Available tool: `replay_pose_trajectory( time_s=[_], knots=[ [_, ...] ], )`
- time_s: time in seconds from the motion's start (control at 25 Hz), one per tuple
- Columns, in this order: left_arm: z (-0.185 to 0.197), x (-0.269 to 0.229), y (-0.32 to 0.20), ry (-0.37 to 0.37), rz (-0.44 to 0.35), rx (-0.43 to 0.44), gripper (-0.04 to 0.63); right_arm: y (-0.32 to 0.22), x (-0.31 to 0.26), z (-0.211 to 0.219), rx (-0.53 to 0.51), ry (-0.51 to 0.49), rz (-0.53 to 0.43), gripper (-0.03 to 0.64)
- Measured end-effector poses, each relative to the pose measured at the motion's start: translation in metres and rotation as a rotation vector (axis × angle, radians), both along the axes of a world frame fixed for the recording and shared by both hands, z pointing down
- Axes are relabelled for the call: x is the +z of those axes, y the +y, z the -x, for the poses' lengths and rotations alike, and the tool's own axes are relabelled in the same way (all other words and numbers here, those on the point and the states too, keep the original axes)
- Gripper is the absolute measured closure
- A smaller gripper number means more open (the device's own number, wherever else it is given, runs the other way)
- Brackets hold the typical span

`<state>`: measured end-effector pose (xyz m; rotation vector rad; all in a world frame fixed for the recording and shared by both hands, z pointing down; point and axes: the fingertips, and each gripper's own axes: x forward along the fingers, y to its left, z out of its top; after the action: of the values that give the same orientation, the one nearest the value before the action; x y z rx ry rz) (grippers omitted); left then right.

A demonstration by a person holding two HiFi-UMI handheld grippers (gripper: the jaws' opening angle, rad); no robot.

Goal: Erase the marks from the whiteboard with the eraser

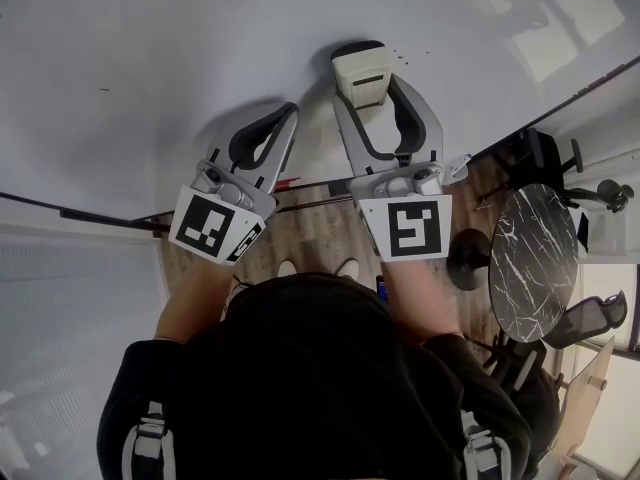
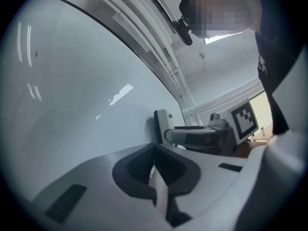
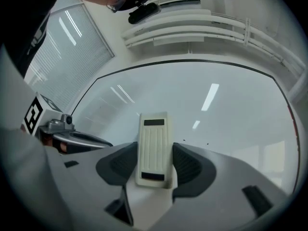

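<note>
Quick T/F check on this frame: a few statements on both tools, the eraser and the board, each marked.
1. The right tool is shut on the eraser. True.
2. The left tool holds a marker. False: its jaws are together with nothing between them.
3. The eraser lies against the whiteboard. True, as the left gripper view shows it.
4. The whiteboard is full of heavy writing. False: it is almost clean, and only a few small specks show.
5. A round table with a dark marbled top stands on the person's right. True.
</note>
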<state>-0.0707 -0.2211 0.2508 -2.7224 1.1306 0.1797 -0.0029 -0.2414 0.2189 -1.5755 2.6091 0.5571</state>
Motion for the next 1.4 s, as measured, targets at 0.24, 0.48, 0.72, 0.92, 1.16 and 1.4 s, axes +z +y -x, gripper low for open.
replay_pose_trajectory(
  time_s=[0.24,0.48,0.72,0.92,1.16,1.4],
  knots=[
    [0.006,0.006,0.001,0.003,-0.003,0.005,0.589,-0.011,-0.002,0.003,0.053,0.003,-0.012,0.388],
    [0.001,0.007,-0.003,0.007,-0.001,0.015,0.589,-0.016,-0.003,-0.02,0.085,-0.017,-0.006,0.388],
    [-0.013,0.015,-0.006,0.009,0.003,0.029,0.589,-0.034,0.001,-0.098,0.174,-0.124,0.015,0.388],
    [-0.035,0.006,-0.006,-0.001,0.005,0.039,0.589,-0.037,-0.004,-0.145,0.224,-0.152,0.039,0.388],
    [-0.039,0.012,-0.016,-0.006,0.011,0.036,0.589,-0.044,0.006,-0.168,0.248,-0.185,0.056,0.388],
    [-0.044,0.012,-0.012,-0.02,0.011,0.023,0.59,-0.044,0.01,-0.179,0.239,-0.209,0.071,0.388]
  ],
)
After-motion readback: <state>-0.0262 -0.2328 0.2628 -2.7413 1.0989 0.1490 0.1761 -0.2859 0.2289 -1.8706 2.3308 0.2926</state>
